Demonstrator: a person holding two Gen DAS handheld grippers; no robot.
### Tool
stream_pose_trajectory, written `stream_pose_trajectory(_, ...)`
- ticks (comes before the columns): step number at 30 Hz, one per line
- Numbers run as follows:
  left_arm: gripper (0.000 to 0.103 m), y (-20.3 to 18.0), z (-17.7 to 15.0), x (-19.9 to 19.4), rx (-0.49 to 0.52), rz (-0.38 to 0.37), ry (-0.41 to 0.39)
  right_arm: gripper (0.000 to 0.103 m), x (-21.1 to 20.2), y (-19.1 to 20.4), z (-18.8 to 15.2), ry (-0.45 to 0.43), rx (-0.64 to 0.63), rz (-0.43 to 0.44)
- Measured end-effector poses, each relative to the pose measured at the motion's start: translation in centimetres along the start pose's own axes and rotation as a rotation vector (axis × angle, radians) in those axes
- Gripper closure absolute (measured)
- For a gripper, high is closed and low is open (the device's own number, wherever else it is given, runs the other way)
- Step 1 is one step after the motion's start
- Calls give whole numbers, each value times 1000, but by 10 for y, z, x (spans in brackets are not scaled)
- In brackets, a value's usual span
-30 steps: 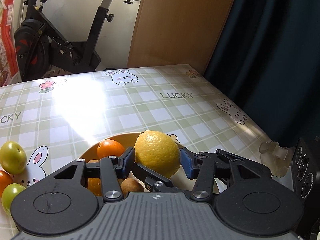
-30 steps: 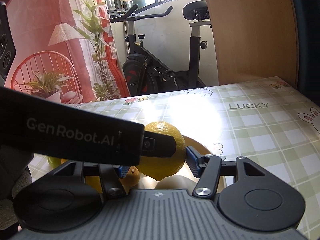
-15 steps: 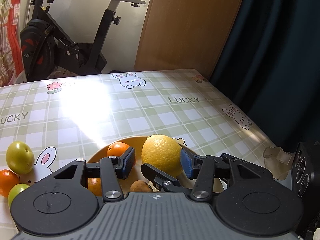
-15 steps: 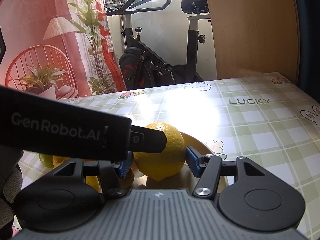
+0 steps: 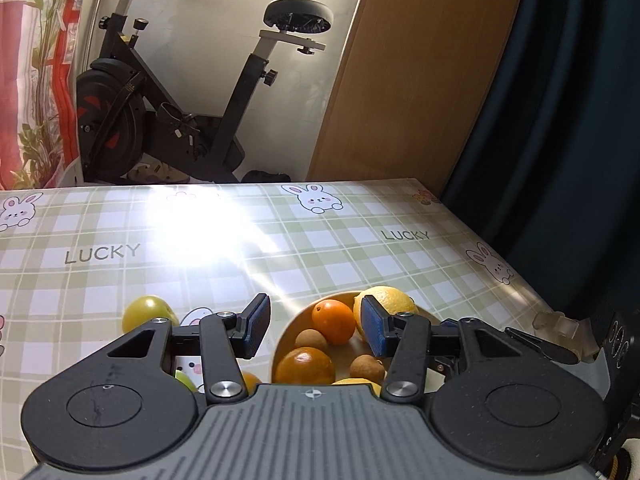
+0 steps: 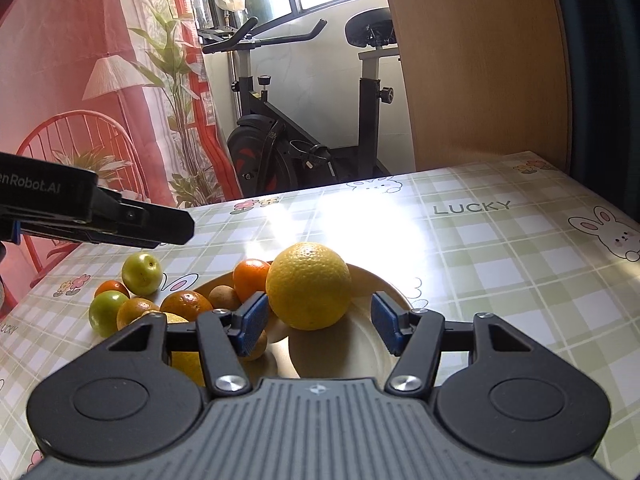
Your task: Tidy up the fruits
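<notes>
A big yellow lemon [image 6: 308,284] rests in the tan plate [image 6: 384,280] with two oranges [image 6: 250,278] and small brown fruits [image 6: 224,296]. My right gripper [image 6: 320,328] stands open just behind the lemon, and its right pad is clear of the fruit. My left gripper [image 5: 316,328] hangs open over the plate's [image 5: 286,332] left rim with nothing between its pads. An orange [image 5: 334,320] lies below it, and the lemon [image 5: 386,300] sits past its right finger. In the right wrist view the left gripper's fingers [image 6: 160,226] reach in from the left, above the table.
Green fruits [image 6: 142,272] and more oranges [image 6: 134,312] lie on the checked tablecloth left of the plate. A clear plastic piece [image 5: 560,324] sits near the table's right edge. Beyond the far edge stand an exercise bike [image 5: 168,120] and a wooden panel [image 5: 420,72].
The left gripper has drawn away to the left and risen a little, so it no longer straddles the lemon. The lemon now stands free on the plate. The right gripper has barely moved.
</notes>
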State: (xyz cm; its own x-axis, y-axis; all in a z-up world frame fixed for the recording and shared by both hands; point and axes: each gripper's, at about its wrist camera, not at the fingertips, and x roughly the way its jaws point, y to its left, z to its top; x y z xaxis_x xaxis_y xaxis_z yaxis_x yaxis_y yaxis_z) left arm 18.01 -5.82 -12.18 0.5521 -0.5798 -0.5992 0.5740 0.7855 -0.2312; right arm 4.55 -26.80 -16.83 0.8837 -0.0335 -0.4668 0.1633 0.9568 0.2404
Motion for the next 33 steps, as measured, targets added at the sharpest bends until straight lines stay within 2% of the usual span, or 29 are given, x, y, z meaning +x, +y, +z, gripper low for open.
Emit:
stream_pose_trajectory(8, 50, 50, 1, -42, -55, 112, -63, 47, -15, 16, 17, -45, -10, 46)
stream_pose_trajectory(13, 50, 64, -2, -58, -63, 171, -95, 48, -12, 45, 27, -46, -70, 104)
stream_pose_trajectory(16, 50, 68, -8, -66, -73, 181, -108, 48, -6, 63, 30, -31, -111, 143)
stream_pose_trajectory(21, 50, 74, -21, -69, -103, 198, -96, 49, 9, 95, 29, 34, -203, 195)
stream_pose_trajectory(27, 50, 81, -34, -75, -135, 205, -96, 49, 32, 143, 19, 136, -406, 195)
stream_pose_trajectory(33, 50, 94, -46, -83, -199, 211, -105, 49, 57, 166, 11, 208, -507, 171)
